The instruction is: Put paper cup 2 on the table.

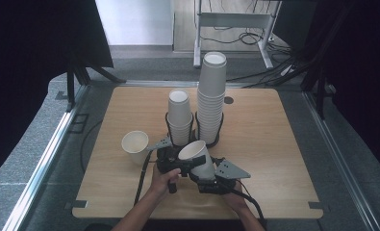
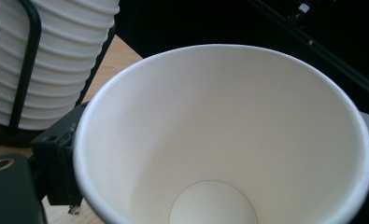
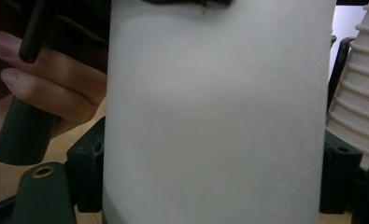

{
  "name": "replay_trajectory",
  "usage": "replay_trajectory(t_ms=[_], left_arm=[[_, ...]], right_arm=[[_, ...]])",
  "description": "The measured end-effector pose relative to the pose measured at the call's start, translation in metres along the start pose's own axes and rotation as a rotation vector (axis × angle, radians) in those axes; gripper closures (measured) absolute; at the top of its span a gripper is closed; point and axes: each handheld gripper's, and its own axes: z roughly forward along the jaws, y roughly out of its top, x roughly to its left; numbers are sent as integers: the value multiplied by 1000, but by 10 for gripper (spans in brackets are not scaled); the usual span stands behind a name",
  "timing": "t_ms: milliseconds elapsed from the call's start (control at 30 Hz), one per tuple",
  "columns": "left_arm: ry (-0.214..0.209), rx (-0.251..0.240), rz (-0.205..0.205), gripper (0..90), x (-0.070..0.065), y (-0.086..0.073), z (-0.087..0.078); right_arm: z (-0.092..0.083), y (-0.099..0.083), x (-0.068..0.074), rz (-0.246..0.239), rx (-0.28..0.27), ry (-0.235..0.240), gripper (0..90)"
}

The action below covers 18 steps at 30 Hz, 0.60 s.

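Observation:
A white paper cup (image 1: 197, 156) hangs tilted over the table's front middle, its mouth turned up and to the left. My left gripper (image 1: 187, 164) reaches in from the left, one jaw lying across the cup's side near the rim. My right gripper (image 1: 208, 176) holds the cup lower down from the right. The left gripper view looks straight into the cup (image 2: 219, 140), down to its round bottom. In the right gripper view the cup's wall (image 3: 215, 121) spans the gap between the jaws. Both grippers look shut on it.
A short cup stack (image 1: 179, 118) and a tall cup stack (image 1: 211, 96) stand in black wire holders behind the grippers. A loose cup (image 1: 135, 144) stands on the wooden table (image 1: 274, 144) to the left. The tall stack's ribs (image 2: 46, 60) are close by.

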Motion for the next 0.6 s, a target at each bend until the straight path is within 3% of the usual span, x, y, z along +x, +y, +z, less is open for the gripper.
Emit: replay_trajectory(t_ms=[133, 367, 600], left_arm=[[15, -23, 27, 100, -2, 2, -4], [97, -72, 91, 103, -6, 10, -24], [159, -88, 131, 104, -8, 11, -34]], right_arm=[[1, -1, 0, 0, 29, -3, 149], [5, -6, -3, -4, 109, -12, 127], [4, -8, -5, -2, 147, -27, 124]])
